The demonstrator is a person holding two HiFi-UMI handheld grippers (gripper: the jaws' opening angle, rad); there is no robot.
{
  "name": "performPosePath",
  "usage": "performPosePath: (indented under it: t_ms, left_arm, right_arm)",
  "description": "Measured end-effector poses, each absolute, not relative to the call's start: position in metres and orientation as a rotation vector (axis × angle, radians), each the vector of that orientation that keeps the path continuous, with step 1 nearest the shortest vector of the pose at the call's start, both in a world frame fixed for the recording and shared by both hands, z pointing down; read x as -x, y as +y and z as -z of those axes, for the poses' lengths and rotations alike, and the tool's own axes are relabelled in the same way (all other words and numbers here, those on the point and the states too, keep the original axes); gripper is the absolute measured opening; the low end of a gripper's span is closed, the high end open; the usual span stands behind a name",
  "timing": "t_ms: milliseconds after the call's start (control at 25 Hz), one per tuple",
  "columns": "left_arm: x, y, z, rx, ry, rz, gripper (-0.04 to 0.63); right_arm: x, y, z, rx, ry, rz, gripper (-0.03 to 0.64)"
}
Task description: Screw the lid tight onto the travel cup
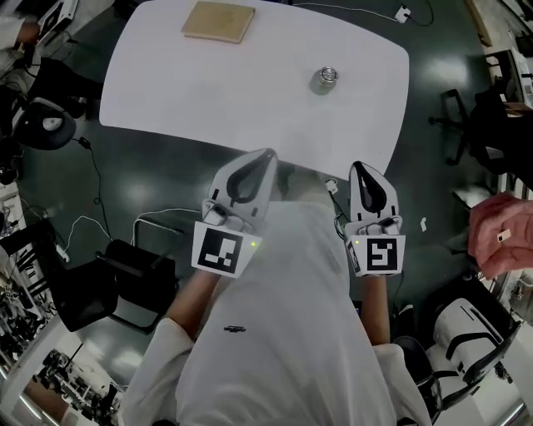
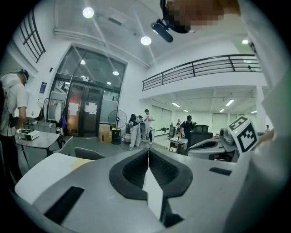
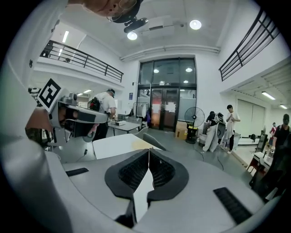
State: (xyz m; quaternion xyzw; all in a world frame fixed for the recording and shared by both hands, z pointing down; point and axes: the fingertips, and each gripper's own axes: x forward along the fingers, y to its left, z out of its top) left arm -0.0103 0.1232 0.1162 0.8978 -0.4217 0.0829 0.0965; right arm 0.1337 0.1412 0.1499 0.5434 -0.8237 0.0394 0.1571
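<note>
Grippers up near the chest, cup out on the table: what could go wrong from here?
1. The travel cup stands small and unsupported, far from the shut left gripper and right gripper; a reaching nudge might tip it.
2. Its top can't be made out from here, so a grasp may land wrong.

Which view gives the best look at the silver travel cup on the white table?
The head view: the travel cup stands in full sight from above on the white table, apart from the wooden board. The left and right gripper views catch only a slice of the table; no cup shows there.
</note>
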Motion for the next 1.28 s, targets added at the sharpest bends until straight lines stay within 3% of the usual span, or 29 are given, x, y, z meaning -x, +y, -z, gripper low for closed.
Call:
performPosePath:
  t_ms: [720,1200,1280]
  left_arm:
    - [-0.054,0.046,-0.142,-2.517,-1.39,-0.314,0.005]
    - [-0.074,0.006,-0.211,-2.418,-1.424,-0.405,0.006]
    - [-0.072,-0.005,-0.224,-2.41,-1.414,-0.398,0.039]
  right_arm:
    - [-0.189,0.036,-0.174,-1.139,-2.432,-0.043,0.0]
    - [-0.166,-0.031,-0.201,-0.784,-2.524,0.074,0.002]
    - [-0.155,-0.034,-0.205,-0.708,-2.53,0.101,0.002]
